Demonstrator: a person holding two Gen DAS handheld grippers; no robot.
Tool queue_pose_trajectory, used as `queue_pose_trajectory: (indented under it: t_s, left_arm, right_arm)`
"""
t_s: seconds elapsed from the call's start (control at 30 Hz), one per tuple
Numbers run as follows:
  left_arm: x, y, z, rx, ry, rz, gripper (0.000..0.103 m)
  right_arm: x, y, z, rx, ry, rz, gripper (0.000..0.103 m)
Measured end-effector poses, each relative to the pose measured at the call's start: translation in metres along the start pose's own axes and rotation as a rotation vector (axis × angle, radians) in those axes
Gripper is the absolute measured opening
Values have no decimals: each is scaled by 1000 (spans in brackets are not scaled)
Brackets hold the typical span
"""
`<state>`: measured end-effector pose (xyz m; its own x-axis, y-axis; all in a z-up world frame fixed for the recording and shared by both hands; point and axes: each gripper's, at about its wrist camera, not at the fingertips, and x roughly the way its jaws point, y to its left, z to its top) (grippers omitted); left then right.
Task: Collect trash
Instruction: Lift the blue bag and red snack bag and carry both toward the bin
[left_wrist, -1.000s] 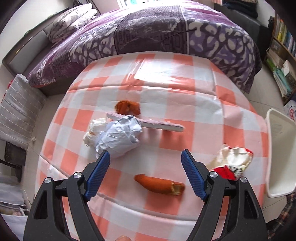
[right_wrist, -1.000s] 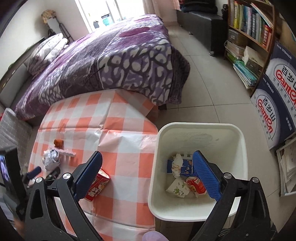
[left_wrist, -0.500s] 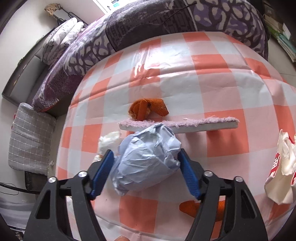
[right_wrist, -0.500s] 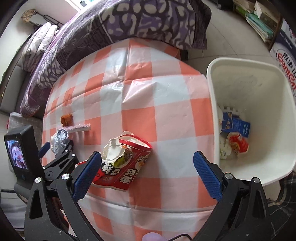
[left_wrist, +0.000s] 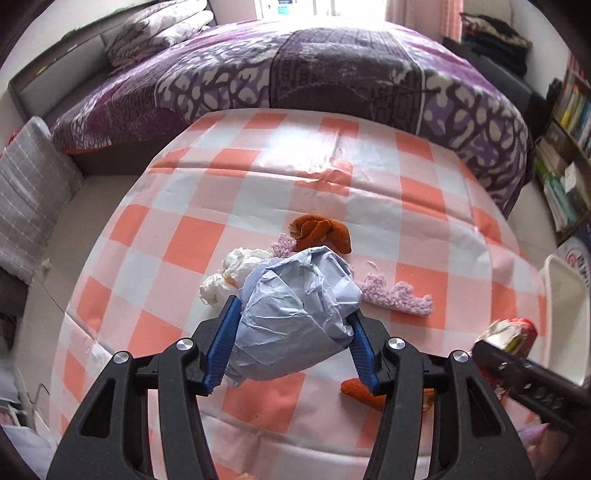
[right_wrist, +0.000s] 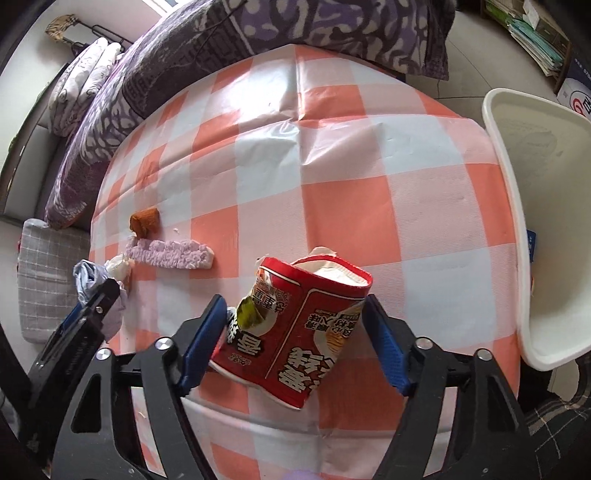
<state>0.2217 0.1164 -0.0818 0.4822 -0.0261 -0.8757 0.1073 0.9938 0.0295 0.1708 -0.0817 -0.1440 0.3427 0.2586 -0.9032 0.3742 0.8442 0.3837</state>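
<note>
My left gripper (left_wrist: 291, 325) is shut on a crumpled pale blue paper ball (left_wrist: 295, 310), held just above the checked table. A white tissue wad (left_wrist: 236, 269), an orange peel (left_wrist: 319, 232) and a fuzzy lilac strip (left_wrist: 395, 295) lie beyond it; another orange piece (left_wrist: 360, 393) lies under the right finger. My right gripper (right_wrist: 295, 325) has closed around a crushed red instant-noodle cup (right_wrist: 295, 332), with both blue pads against its sides. The white trash bin (right_wrist: 543, 229) stands at the table's right edge.
The table wears an orange-and-white checked cloth (right_wrist: 332, 147). A purple patterned bed (left_wrist: 314, 74) lies behind it, a grey cushion (left_wrist: 29, 195) to the left, bookshelves (left_wrist: 569, 147) to the right. The left gripper (right_wrist: 85, 317) shows in the right wrist view.
My left gripper closed on the blue paper ball and lifted it slightly. My right gripper moved from over the bin to the red cup and closed around it.
</note>
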Motion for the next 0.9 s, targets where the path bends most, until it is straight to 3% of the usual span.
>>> queue_pose_trajectory:
  t_s: [0.17,0.43,0.63,0.9]
  left_arm:
    - [-20,23,-3,-173,-11,-107,55]
    - [-53,43,-7,-319,-100,-135,55]
    - [-89,31,-9,-297,-238,-20,55]
    - [-128,5,-14,-270,-408,79,55]
  right_arm:
    - [-3,15,-1,-72,-33,43,49]
    - [-38,42,-2,-226,-196,79,48]
    - [-80,52,0,-308,-367,126,48]
    - [-129,56,-9,-419,-599,69,48]
